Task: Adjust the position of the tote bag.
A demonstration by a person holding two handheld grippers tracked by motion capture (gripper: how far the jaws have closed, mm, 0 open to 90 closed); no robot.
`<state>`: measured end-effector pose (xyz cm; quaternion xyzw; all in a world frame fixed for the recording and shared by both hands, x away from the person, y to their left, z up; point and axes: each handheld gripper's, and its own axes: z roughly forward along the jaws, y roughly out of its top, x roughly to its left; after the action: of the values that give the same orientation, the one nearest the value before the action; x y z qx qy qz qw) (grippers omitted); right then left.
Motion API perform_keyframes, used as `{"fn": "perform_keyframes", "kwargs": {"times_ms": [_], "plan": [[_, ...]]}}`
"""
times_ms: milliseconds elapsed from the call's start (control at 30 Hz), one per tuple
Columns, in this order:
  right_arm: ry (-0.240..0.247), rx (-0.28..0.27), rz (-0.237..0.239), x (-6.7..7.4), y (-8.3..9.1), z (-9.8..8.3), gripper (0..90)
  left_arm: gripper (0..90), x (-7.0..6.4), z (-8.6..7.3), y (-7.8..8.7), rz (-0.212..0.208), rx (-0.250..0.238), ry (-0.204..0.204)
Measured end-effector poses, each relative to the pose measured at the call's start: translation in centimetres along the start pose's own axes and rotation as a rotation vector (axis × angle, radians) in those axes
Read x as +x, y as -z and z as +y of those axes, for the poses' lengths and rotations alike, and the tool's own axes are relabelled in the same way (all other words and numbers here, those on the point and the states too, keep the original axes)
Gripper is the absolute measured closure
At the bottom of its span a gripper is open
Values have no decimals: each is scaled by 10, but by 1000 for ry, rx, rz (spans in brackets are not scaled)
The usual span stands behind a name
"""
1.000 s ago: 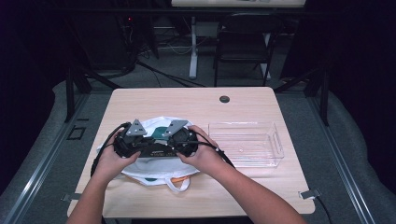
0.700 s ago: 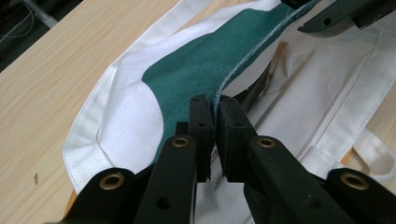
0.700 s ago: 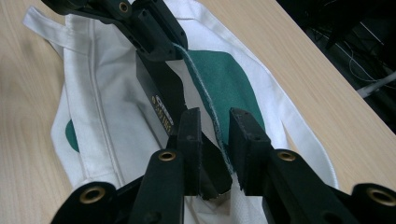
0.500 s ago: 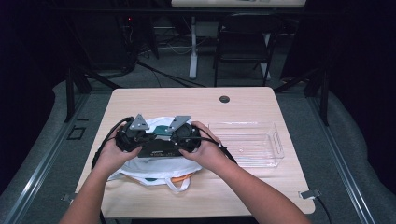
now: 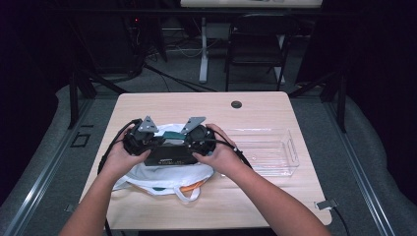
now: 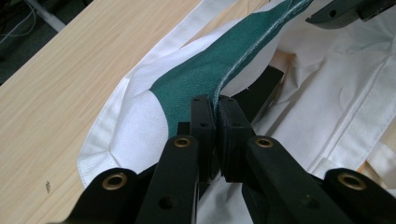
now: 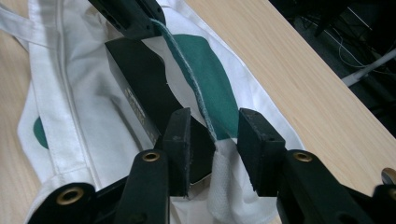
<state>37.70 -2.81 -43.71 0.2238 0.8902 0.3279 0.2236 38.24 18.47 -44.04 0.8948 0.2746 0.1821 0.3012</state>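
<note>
A white cloth bag [image 5: 162, 178] with green patches lies on the table, with a black box [image 5: 169, 155] in its mouth. My left gripper [image 6: 216, 105] is shut on the bag's green rim [image 6: 201, 74], pads pressed together on the hem. My right gripper [image 7: 212, 119] stands open; its jaws have just been opening. The same green rim [image 7: 205, 79] runs loose between them, and the black box [image 7: 140, 79] lies just beyond. In the high view the left gripper [image 5: 147, 140] and the right gripper [image 5: 189, 140] face each other over the box.
A clear plastic tray [image 5: 265, 150] stands right of the bag. The wooden table [image 5: 196, 105] has a black grommet [image 5: 236, 104] near its far edge. An orange strip [image 5: 192, 186] shows under the bag's front. A chair [image 5: 255, 44] stands beyond the table.
Both hands have stayed at the bag's mouth. The grippers sit slightly farther up the table than a second ago, and the black box shows more plainly between them.
</note>
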Motion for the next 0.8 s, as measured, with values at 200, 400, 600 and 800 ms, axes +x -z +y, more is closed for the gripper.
{"fn": "perform_keyframes", "kwargs": {"times_ms": [200,400,600,800], "plan": [[9,14,-14,-1,-2,-1,707,859,2,1,-3,8,-2,6],[19,31,-28,-2,-4,0,763,856,5,2,-4,15,-7,17],[36,50,-51,-3,-8,2,787,857,6,3,-8,27,-9,22],[52,55,-82,-2,-12,3,806,858,8,5,-11,25,-3,27]]}}
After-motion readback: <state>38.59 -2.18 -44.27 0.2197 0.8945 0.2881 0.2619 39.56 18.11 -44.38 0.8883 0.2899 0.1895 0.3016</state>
